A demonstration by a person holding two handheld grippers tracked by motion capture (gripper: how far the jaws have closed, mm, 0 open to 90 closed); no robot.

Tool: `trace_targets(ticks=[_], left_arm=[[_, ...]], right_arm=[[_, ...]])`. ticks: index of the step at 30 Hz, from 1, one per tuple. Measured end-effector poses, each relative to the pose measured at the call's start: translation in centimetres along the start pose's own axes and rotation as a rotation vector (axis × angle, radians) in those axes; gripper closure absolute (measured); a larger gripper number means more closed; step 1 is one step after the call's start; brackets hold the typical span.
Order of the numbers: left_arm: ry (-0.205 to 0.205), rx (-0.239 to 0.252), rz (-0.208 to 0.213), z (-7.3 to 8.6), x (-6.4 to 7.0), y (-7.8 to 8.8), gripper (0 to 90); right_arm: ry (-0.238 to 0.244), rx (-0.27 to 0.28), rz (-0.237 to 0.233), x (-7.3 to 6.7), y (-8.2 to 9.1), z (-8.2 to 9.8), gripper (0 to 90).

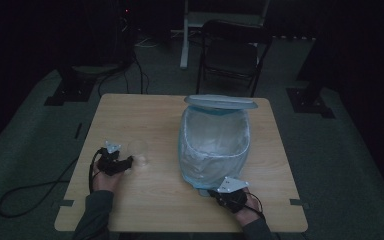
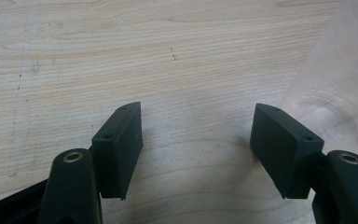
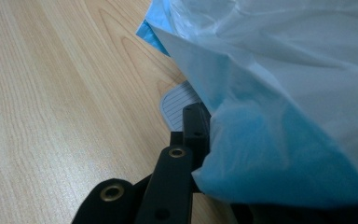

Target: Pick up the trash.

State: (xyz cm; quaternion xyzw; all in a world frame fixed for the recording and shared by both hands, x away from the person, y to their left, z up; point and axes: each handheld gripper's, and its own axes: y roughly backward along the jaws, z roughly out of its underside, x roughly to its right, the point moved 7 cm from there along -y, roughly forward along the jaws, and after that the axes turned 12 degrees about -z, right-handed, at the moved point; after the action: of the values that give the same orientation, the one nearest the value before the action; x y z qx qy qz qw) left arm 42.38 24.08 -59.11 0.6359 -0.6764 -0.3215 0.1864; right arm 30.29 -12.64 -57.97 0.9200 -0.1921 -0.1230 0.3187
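Right gripper [image 1: 219,192] sits at the near base of the bin [image 1: 214,145], a pale blue bin lined with a translucent plastic bag [image 3: 279,93]. In the right gripper view the bag drapes over the jaws; one black jaw shows, pressed against the liner, the other is hidden under the plastic. Jaws are fully closed, and they seem to pinch the bag's lower fold, though the pinch itself is covered. A ribbed grey-white piece [image 3: 177,100] lies on the wood just beyond the jaw tip, half under the bag.

Left gripper [image 1: 130,162] rests on the table [image 1: 145,107] well left of the bin, jaws spread wide with nothing but bare wood between them. A clear plastic cup [image 1: 137,149] lies just beside its far jaw; in the left gripper view the cup [image 2: 340,84] is right next to the right-hand jaw, outside the gap; contact unclear.

Bin's flat lid [image 1: 221,102] tilts open at the far side, close to the far table edge. Open tabletop between the two grippers and left of the cup. Right gripper is near the front edge. Folding chair [image 1: 232,52] stands on the floor behind the table, cables on the floor at left
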Motion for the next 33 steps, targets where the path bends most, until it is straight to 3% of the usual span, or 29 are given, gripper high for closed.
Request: trace_targets(ticks=[5,7,17,22,27,29,33], left_arm=[[0.006,-0.02,0.001,0.0,-0.2,0.3,45.3],[0.032,-0.02,0.018,-0.2,-0.4,0.7,48.4],[0.08,0.046,0.049,-2.4,-1.6,3.8,59.4],[0.096,0.056,0.059,-2.9,-2.1,4.7,61.2],[0.121,0.087,0.088,-4.1,-2.3,5.8,61.3],[0.128,0.119,0.117,-5.2,-2.2,6.7,61.2],[0.101,0.126,0.151,-6.2,-1.3,7.4,60.9]], right_arm=[[-0.001,0.001,-0.001,0.0,0.0,0.0,90.0],[-0.002,0.002,-0.003,0.0,0.0,0.0,90.0],[-0.003,0.004,-0.006,0.0,0.0,0.0,90.0],[-0.005,0.006,-0.007,0.0,0.0,0.0,90.0],[-0.008,0.006,-0.01,0.0,0.0,0.0,90.0],[-0.012,0.007,-0.012,0.0,0.0,0.0,90.0],[-0.01,0.006,-0.011,0.0,0.0,0.0,90.0]])
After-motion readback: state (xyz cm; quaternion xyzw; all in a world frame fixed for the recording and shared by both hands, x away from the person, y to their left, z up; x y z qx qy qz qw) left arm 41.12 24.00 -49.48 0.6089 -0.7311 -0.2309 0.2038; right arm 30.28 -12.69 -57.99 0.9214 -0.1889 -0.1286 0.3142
